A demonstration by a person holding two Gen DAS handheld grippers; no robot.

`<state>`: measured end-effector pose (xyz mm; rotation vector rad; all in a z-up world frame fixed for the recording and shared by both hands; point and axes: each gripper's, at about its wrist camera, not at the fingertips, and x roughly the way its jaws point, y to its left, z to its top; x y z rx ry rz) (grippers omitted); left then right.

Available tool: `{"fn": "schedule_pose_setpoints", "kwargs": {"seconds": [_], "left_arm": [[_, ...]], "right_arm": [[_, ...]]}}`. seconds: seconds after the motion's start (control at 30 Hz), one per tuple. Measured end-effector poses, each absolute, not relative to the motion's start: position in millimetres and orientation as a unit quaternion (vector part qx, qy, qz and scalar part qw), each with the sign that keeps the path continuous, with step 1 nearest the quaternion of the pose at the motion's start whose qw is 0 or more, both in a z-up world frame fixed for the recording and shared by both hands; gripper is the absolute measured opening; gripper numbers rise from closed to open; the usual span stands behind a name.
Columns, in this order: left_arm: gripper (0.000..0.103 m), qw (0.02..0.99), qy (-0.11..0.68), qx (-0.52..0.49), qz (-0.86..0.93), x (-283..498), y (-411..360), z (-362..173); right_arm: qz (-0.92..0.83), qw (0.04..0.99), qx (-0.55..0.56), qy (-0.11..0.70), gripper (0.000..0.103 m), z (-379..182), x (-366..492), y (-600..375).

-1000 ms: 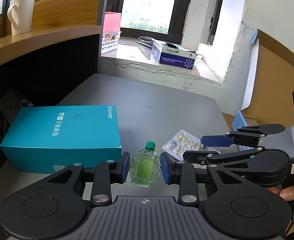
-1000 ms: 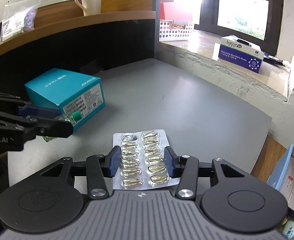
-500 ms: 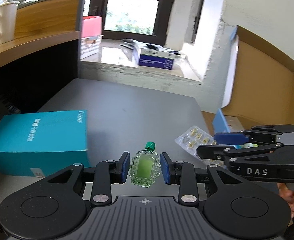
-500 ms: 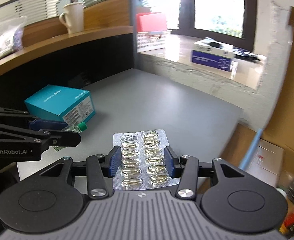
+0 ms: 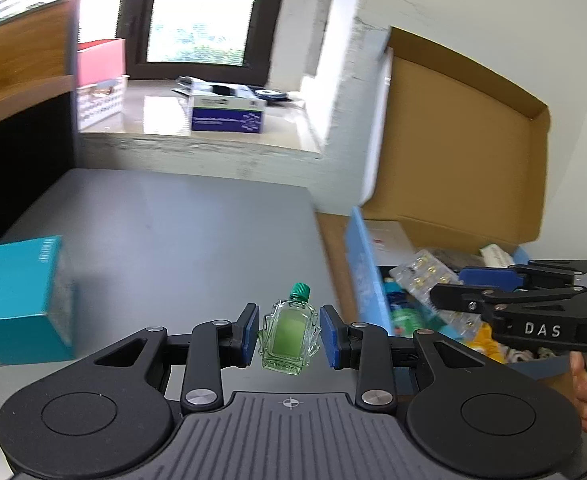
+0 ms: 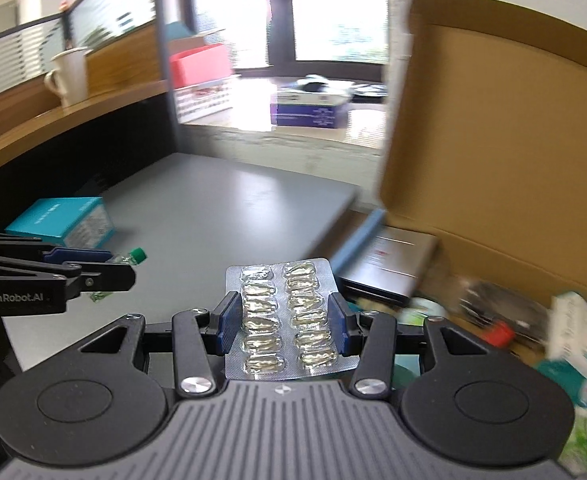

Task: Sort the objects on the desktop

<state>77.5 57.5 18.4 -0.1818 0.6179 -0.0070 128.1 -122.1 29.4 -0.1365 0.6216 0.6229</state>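
Note:
My left gripper (image 5: 289, 334) is shut on a small green glass bottle (image 5: 289, 336) with a green cap, held above the grey desk (image 5: 181, 232) near its right edge. My right gripper (image 6: 283, 322) is shut on a silver blister pack of yellow capsules (image 6: 283, 316), held over the open cardboard box (image 6: 493, 152) to the right of the desk. In the left wrist view the right gripper (image 5: 473, 280) and its blister pack (image 5: 425, 276) hang over the box contents. In the right wrist view the left gripper (image 6: 89, 270) with the bottle (image 6: 129, 258) is at the left.
A teal phone box (image 5: 17, 300) lies on the desk's left side. The cardboard box (image 5: 453, 152) holds several packets, a flat carton (image 6: 389, 268) and a blue flap (image 5: 363, 264). A purple glove box (image 5: 227, 114) sits on the window ledge. A mug (image 6: 71, 74) stands on the wooden shelf.
Both grippers have swung to the right with their loads. The right gripper and blister pack now hang over the cardboard box; the teal box has slid toward the left of both views.

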Motion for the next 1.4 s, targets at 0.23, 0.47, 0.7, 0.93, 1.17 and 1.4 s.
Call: {"fn": "schedule_pose_setpoints", "kwargs": {"seconds": [0.23,0.47,0.7,0.93,1.17,1.4], "left_arm": [[0.036,0.945,0.312,-0.088,-0.038,94.2,23.0,16.4],[0.036,0.940,0.324,-0.083,-0.067,111.7,-9.4,13.0],[0.036,0.936,0.335,-0.069,-0.081,128.0,-37.2,5.9],[0.036,0.935,0.333,-0.051,-0.112,139.4,-69.3,6.5],[0.036,0.930,0.335,-0.040,-0.148,151.3,-105.6,1.6],[0.036,0.920,0.348,-0.035,-0.177,171.6,-137.8,-7.9]], "right_arm": [[0.240,0.923,-0.041,0.299,0.053,29.6,125.8,-180.0],[0.193,0.933,-0.020,0.304,0.053,22.2,122.6,-227.0],[0.157,0.939,-0.001,0.306,0.053,14.7,121.2,-267.2],[0.125,0.945,0.013,0.301,0.053,12.4,120.3,-304.4],[0.102,0.949,0.023,0.298,0.053,12.3,119.5,-328.8],[0.098,0.948,0.025,0.302,0.053,9.5,118.2,-341.5]]}}
